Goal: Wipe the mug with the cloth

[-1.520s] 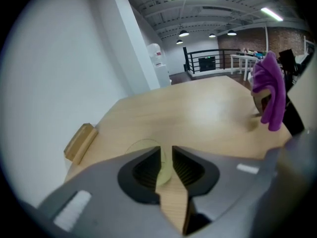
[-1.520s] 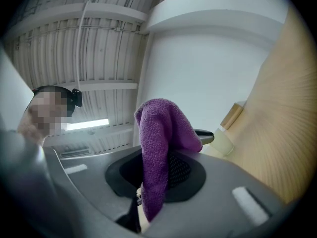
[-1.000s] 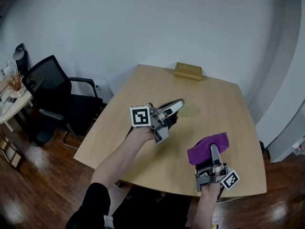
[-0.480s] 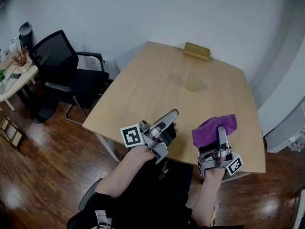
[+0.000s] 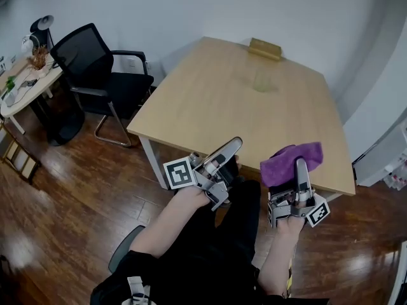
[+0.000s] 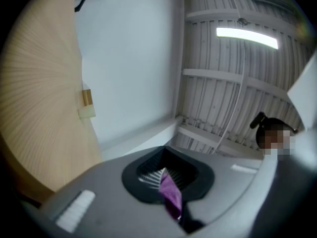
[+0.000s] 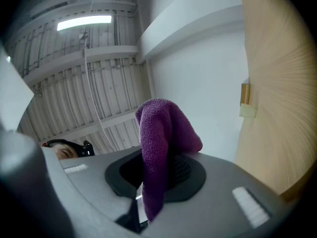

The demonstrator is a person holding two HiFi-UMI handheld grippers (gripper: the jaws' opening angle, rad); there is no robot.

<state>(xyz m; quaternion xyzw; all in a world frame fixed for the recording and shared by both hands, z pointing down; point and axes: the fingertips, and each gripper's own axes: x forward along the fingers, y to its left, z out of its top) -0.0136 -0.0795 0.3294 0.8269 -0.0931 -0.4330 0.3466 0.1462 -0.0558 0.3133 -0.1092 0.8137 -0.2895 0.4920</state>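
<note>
The cloth (image 5: 286, 161) is purple, the tabletop (image 5: 203, 107) pale wood grain, the mug (image 5: 262, 81) translucent yellow-green, the box (image 5: 265, 48) mustard brown, the chair (image 5: 95, 68) black, the floor (image 5: 70, 196) glossy dark reddish-brown planks, the wall (image 5: 191, 11) plain grey-white.

Purple cloth (image 5: 280, 167) is draping over the right hand-held gripper (image 5: 299, 164) and hiding its jaw tips in head view. In right gripper view it is also covering the jaw seam. Mug (image 5: 261, 81) is showing only as a faint greenish smear on the worktop (image 5: 210, 100), handle and rim too small to tell. Purple sliver (image 6: 170, 195) is sitting at the closed jaws of the left hand-held gripper (image 6: 163, 175): pinched or merely beyond, cannot tell. Bottom edge is cutting off the person's torso, and left edge is cutting the side table (image 5: 25, 88).
</note>
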